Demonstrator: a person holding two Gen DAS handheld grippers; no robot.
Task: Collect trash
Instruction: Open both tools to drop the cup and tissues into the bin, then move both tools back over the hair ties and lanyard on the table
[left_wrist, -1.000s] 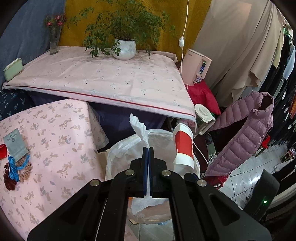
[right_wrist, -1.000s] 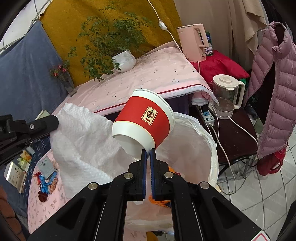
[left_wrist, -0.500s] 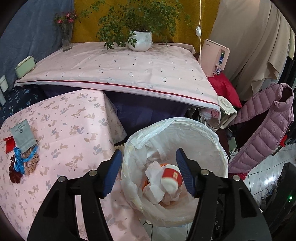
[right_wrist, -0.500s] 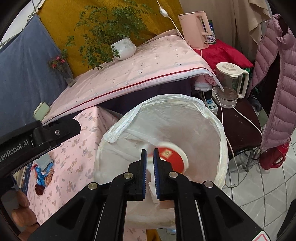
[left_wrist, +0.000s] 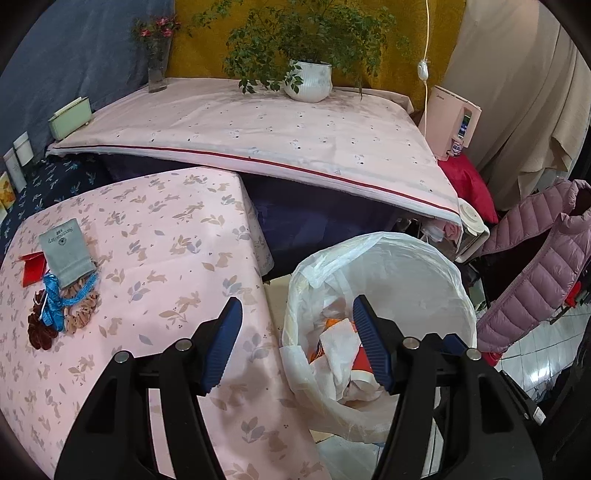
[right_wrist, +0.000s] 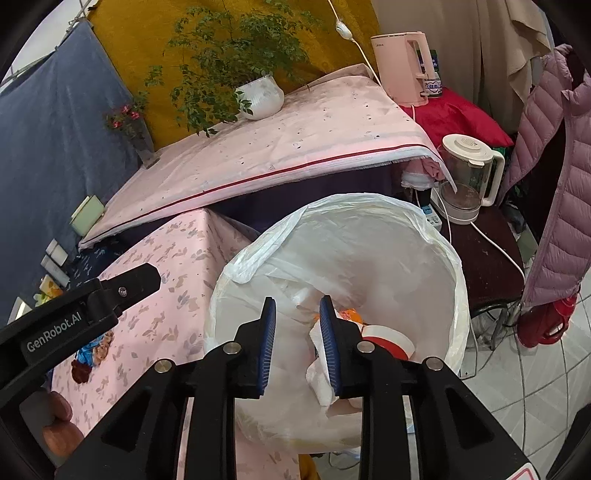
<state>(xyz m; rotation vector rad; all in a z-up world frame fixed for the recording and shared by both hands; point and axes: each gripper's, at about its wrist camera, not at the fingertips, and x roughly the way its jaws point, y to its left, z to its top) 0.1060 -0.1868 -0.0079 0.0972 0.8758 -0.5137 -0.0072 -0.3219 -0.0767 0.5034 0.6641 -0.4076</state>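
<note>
Up at the back, a long table under a pale pink cloth with a red stripe (left_wrist: 258, 125) carries a potted plant in a white pot (left_wrist: 308, 85) and a vase of red flowers (left_wrist: 157, 70). Nearer, a lower table in a pink leaf-print cloth (left_wrist: 166, 236) holds a grey pouch (left_wrist: 65, 251), a blue ribbon (left_wrist: 55, 299) and some hair scrunchies (left_wrist: 62, 317) close together near its left edge. Just beside that table stands the trash bin lined with a white plastic bag (right_wrist: 388, 221). Inside it lie crumpled white tissue (right_wrist: 319, 369), an orange wrapper (right_wrist: 349, 315) and the red-and-white paper cup (right_wrist: 388, 339), on its side against the bag wall. Both grippers hang above the bin with nothing between their fingers: the left gripper (left_wrist: 297, 341) is spread wide over the bin's left rim, and the right gripper (right_wrist: 297, 339) is parted more narrowly over the tissue. Off to the right are a clear kettle (right_wrist: 467, 177) and a pink puffer jacket (right_wrist: 554, 184).
</note>
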